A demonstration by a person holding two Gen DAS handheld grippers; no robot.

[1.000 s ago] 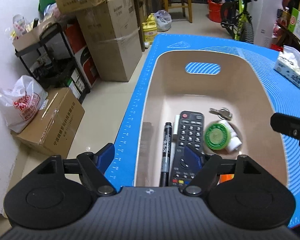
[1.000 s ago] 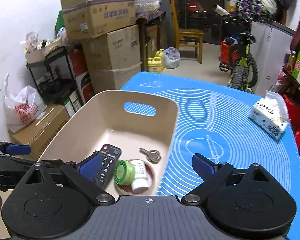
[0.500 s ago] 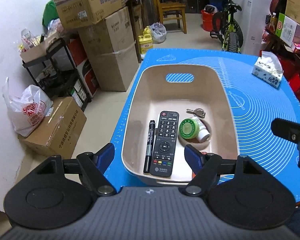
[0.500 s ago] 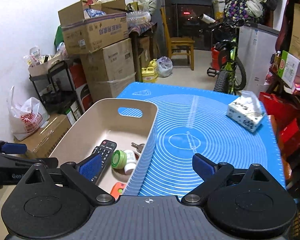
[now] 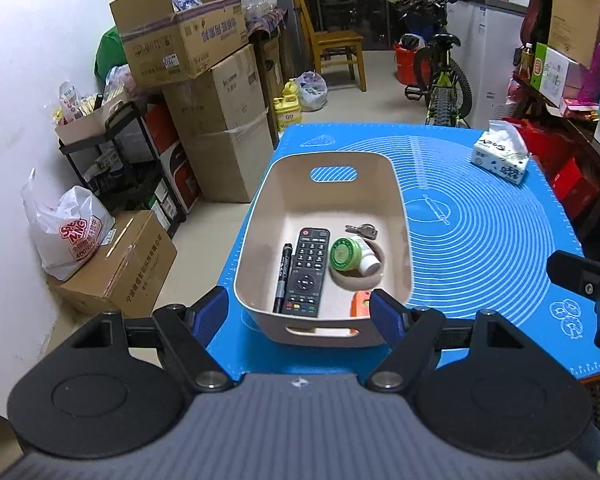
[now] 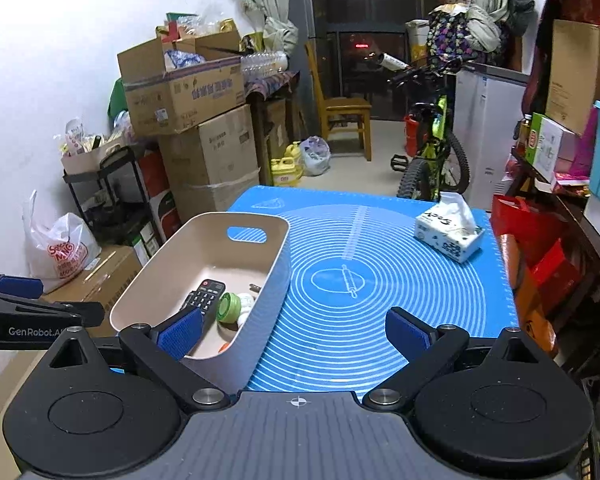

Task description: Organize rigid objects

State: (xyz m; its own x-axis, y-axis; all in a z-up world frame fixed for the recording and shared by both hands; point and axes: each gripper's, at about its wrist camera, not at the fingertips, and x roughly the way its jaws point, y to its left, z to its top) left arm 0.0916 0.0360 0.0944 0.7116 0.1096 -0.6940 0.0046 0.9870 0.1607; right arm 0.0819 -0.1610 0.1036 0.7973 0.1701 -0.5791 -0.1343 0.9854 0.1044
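Beige bin (image 5: 400, 216) sits at the left edge of the blue mat (image 5: 480, 240) and holds the remote (image 5: 309, 272), marker (image 5: 283, 276), green-capped bottle (image 5: 346, 255), keys (image 5: 362, 231) and an orange item (image 5: 360, 305) — sorting looks finished. Both the left gripper (image 5: 300, 312) and right gripper (image 6: 296, 332) hover with jaws wide and empty; best to pull back level, clear of the rim. Only a tissue pack (image 6: 450, 236) remains on the surface; boxes (image 6: 188, 92), a chair (image 6: 340, 116) and a bike (image 6: 432, 144) crowd the room.
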